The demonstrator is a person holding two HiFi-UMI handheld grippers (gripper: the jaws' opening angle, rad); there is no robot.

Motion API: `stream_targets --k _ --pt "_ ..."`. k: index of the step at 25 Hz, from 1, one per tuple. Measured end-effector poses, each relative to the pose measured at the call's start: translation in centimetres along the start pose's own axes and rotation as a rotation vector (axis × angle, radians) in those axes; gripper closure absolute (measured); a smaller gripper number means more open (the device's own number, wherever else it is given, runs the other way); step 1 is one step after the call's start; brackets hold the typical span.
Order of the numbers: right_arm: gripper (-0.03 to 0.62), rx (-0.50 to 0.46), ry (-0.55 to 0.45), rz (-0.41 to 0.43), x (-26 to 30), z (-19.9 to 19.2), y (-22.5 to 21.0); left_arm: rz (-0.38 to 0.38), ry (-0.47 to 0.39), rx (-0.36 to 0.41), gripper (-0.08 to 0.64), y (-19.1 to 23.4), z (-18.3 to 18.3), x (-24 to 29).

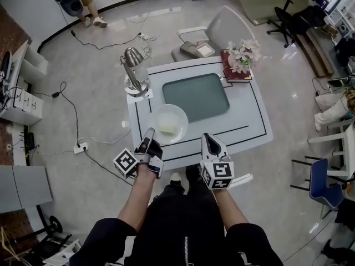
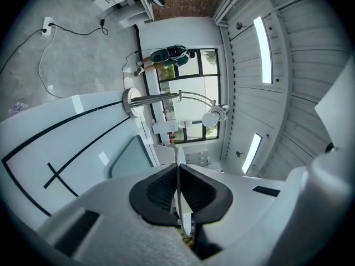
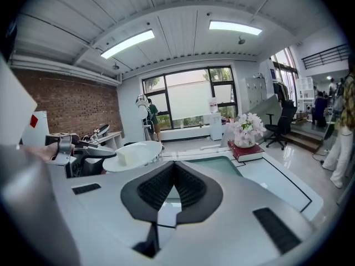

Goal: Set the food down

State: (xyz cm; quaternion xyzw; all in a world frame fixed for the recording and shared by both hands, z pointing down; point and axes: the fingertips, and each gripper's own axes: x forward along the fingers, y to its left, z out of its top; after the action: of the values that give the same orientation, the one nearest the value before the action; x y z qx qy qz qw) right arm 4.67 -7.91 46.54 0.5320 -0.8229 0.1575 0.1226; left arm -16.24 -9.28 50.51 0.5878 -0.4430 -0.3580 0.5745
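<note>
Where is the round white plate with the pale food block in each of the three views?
Head view: round white plate, near-left part of the white table.
Left gripper view: edge-on, clamped between the fingers, bottom centre.
Right gripper view: left of centre.
Shared landmark: grey-green rectangular tray.

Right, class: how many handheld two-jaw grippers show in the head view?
2. The left gripper grips the near rim of the round white plate above the white table; the right gripper sits beside it at the table's near edge, jaws together, empty. None hidden.
</note>
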Motion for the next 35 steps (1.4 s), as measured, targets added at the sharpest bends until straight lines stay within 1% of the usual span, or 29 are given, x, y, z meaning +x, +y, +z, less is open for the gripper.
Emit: stream_targets --k 2,5,11,17,20,24,30,35 --pt "0.583 -0.008 0.005 0.023 1.3 0.1 -0.9 -0.013 -0.028 0.005 0.548 -0.2 0.2 1.4" --pt "0.583 -0.017 0.016 0.058 3.5 0.8 -2.4 -0.011 -0.062 0.017 0.547 -0.4 0.6 3.5" --pt "0.583 -0.032 0.045 0.121 6.4 1.7 -5.8 -0.021 -0.136 -0.001 0.547 -1.2 0.4 6.9" --pt "0.583 -0.018 0.084 0.135 8.8 0.8 -8.2 -0.003 -0.158 0.003 0.547 -0.5 1.3 10.1" --pt "0.583 0.003 0.106 0.128 9.6 0.0 -8.8 0.01 -0.152 0.013 0.547 0.4 1.7 11.4" --pt "0.583 0.032 0.118 0.115 10.3 -0.7 -9.4 0.011 -0.121 0.037 0.547 2.2 1.7 13.8" --pt "0.583 0.05 0.144 0.101 11.7 -2.7 -10.3 0.029 -0.069 -0.005 0.548 5.7 -0.2 18.2" --pt "0.583 0.064 0.171 0.08 12.2 -4.2 -11.4 0.033 -0.04 -0.033 0.548 8.4 -2.1 20.9"
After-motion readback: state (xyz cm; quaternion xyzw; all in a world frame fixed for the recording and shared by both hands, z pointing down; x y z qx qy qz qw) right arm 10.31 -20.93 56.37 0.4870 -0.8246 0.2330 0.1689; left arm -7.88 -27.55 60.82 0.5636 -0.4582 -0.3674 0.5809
